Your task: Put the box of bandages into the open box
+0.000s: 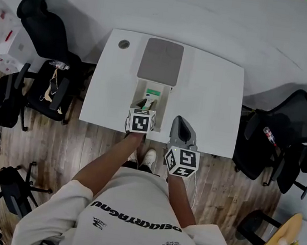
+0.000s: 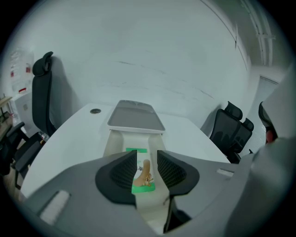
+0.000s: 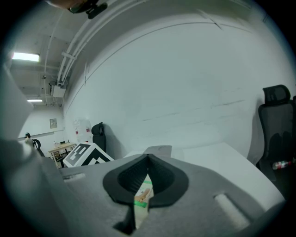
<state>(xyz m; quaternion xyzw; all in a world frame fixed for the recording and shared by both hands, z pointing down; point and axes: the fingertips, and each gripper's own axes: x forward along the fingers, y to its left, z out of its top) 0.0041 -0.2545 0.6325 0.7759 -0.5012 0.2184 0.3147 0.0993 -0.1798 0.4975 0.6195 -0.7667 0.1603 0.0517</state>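
Observation:
A green and white box of bandages (image 1: pixel 152 93) (image 2: pixel 142 178) lies inside the open box (image 1: pixel 139 91) (image 2: pixel 113 141), whose grey lid (image 1: pixel 160 61) (image 2: pixel 136 115) rests flat on the table behind it. My left gripper (image 1: pixel 144 105) (image 2: pixel 147 163) hovers over the near end of the open box. Its jaws stand a little apart, and the bandage box shows through the gap below them, not pressed by the pads. My right gripper (image 1: pixel 179 123) (image 3: pixel 148 160) is held at the table's near edge, right of the open box, with its fingertips touching and nothing gripped.
The white table (image 1: pixel 210 98) has a round cable hole (image 1: pixel 124 44) at its far left corner. Black office chairs stand to the left (image 1: pixel 45 49) and to the right (image 1: pixel 287 131) of the table. The person stands at its near edge on a wood floor.

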